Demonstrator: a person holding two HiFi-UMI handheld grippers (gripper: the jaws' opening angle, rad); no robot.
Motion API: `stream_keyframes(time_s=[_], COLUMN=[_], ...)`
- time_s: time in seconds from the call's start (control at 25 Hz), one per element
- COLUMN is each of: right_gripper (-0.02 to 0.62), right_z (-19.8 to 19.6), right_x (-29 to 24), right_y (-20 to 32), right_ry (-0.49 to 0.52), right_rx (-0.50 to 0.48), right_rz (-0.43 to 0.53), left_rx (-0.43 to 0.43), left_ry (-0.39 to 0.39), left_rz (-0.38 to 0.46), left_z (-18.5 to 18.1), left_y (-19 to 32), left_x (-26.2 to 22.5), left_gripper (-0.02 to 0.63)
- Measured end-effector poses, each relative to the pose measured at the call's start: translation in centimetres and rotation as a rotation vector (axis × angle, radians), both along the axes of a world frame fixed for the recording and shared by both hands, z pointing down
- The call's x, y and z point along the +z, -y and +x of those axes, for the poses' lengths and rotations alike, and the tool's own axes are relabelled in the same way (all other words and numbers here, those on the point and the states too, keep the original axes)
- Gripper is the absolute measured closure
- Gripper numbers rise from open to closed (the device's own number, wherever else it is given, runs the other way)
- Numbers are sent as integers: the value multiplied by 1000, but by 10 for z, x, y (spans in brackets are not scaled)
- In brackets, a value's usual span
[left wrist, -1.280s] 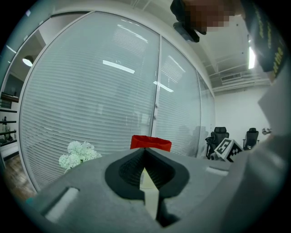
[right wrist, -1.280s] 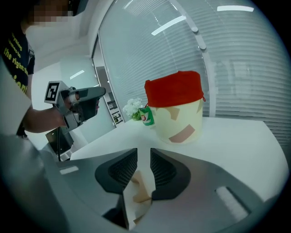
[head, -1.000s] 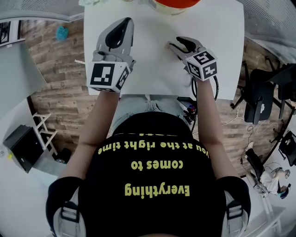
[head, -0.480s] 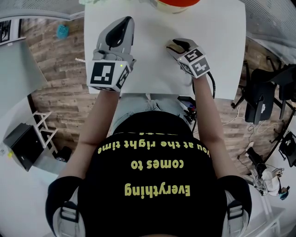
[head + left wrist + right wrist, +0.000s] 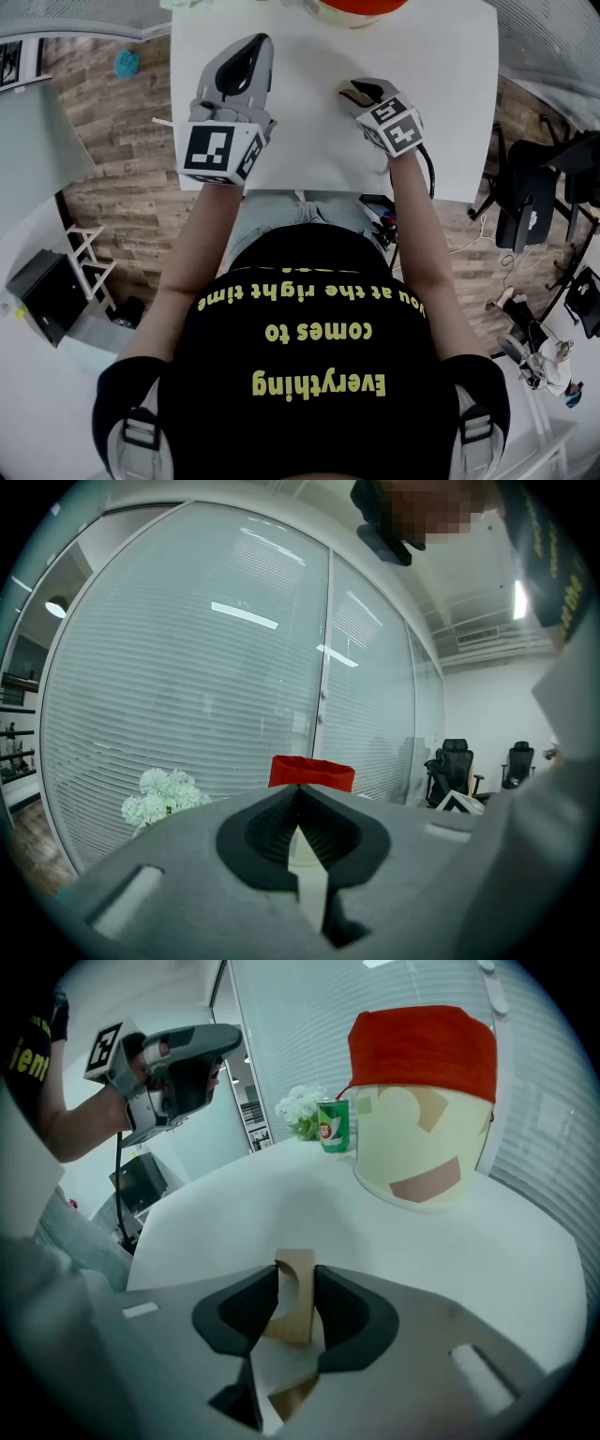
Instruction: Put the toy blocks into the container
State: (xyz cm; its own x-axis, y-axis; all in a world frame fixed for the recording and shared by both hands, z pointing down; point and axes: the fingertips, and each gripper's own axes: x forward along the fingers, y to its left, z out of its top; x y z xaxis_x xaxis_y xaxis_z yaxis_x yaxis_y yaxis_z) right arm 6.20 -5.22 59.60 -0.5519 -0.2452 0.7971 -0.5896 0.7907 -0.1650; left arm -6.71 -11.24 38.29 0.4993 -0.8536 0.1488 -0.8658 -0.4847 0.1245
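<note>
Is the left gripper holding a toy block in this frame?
No, the left gripper has its jaws meeting at the tips with nothing between them.

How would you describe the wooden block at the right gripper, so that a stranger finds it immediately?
On the white table, look in front of the cream container with a red rim. There the right gripper, whose jaws have just been closing, has a wooden block between its pads. Unlike the green can and white flowers farther back, it is plain tan wood with a curved cut-out.
</note>
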Motion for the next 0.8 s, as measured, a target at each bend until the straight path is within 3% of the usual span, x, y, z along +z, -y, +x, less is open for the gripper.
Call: stream_keyframes(time_s=[0.52,0.8], right_gripper=[500,503], right_z=[28,43], right_x=[-69,-121], right_y=[37,59], right_ry=[309,446], right_rx=[259,332], right_rz=[56,158], left_rx=[-8,-14], left_ry=[2,10], left_rz=[40,68], left_z=[-2,-1], left_y=[2,6], left_x=[-20,-33], left_gripper=[607,608])
